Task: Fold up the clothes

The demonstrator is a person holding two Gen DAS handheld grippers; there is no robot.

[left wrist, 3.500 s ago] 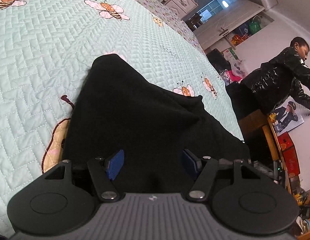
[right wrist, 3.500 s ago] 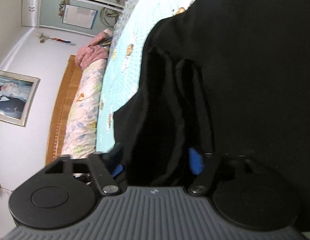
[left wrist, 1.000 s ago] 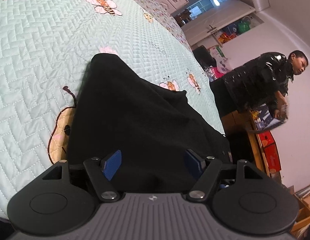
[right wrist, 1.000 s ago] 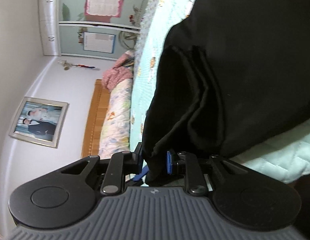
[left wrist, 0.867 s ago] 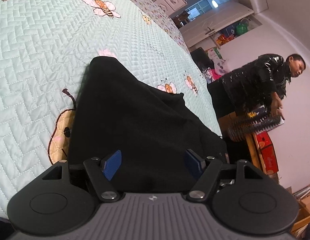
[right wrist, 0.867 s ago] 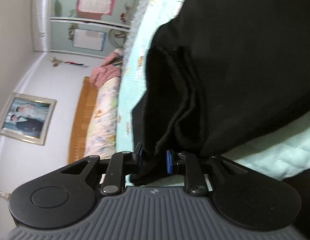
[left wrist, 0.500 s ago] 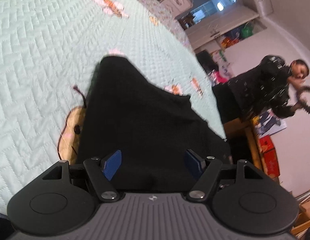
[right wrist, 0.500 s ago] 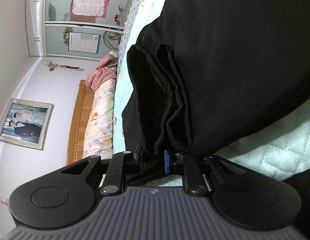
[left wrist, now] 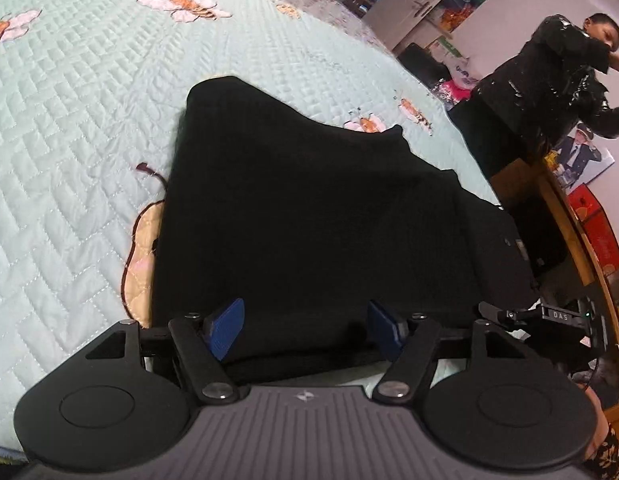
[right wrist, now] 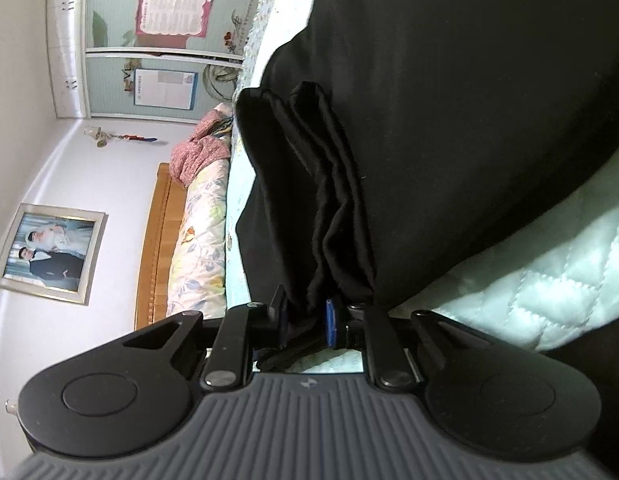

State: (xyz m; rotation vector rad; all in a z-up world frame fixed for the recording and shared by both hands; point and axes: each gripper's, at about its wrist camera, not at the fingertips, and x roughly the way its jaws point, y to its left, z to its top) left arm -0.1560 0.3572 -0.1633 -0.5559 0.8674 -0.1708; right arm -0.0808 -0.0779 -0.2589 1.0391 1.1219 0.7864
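Black garment [right wrist: 449, 120], soft bunched folds in right claw [right wrist: 307, 320]

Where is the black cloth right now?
In the left wrist view the black cloth lies on the mint bee-print quilt, near its edge, just beyond the open left gripper.

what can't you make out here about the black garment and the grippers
- What kind of clothing the black garment is: in the left wrist view it is featureless black, its near edge hidden behind the open left hand-held gripper.
- How many layers the right hand-held gripper pinches: the right wrist view shows dark bunched folds.
- The garment's full extent: cut off by the right wrist view's edges.
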